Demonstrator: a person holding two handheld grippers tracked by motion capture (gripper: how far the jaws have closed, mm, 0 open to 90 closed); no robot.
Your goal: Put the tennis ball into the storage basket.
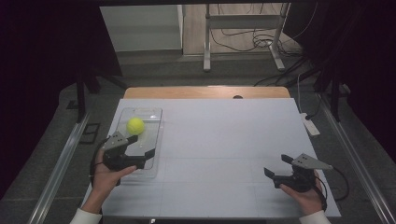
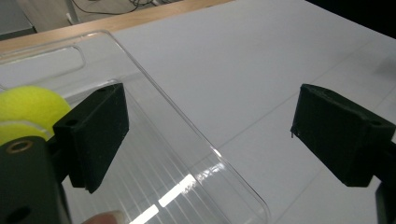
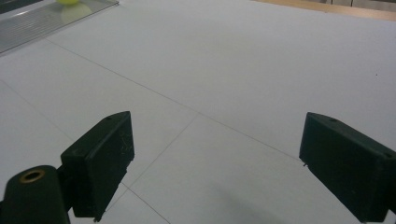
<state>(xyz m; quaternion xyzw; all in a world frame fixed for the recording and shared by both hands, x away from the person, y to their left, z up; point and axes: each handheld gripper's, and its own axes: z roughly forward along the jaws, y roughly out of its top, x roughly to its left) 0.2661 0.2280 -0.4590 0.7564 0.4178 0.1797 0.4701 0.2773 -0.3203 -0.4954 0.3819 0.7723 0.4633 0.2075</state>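
A yellow-green tennis ball (image 1: 135, 125) lies inside a clear plastic tray (image 1: 150, 112) at the left of the white table top (image 1: 224, 135). My left gripper (image 1: 143, 145) hovers over the tray's near half, just short of the ball, jaws open and holding nothing. In the left gripper view the ball (image 2: 28, 112) peeks out behind the left jaw, and the tray's right rim (image 2: 163, 98) runs between the jaws of the left gripper (image 2: 205, 135). My right gripper (image 1: 276, 164) rests open near the table's front right. In the right gripper view, this gripper (image 3: 215, 163) faces bare table, with the ball (image 3: 67, 2) far off.
A wooden strip (image 1: 205, 92) borders the table's far edge. A white power strip (image 1: 310, 125) lies on the floor off the right edge. Metal stand legs (image 1: 206, 46) and cables stand behind the table. Dark curtains hang on both sides.
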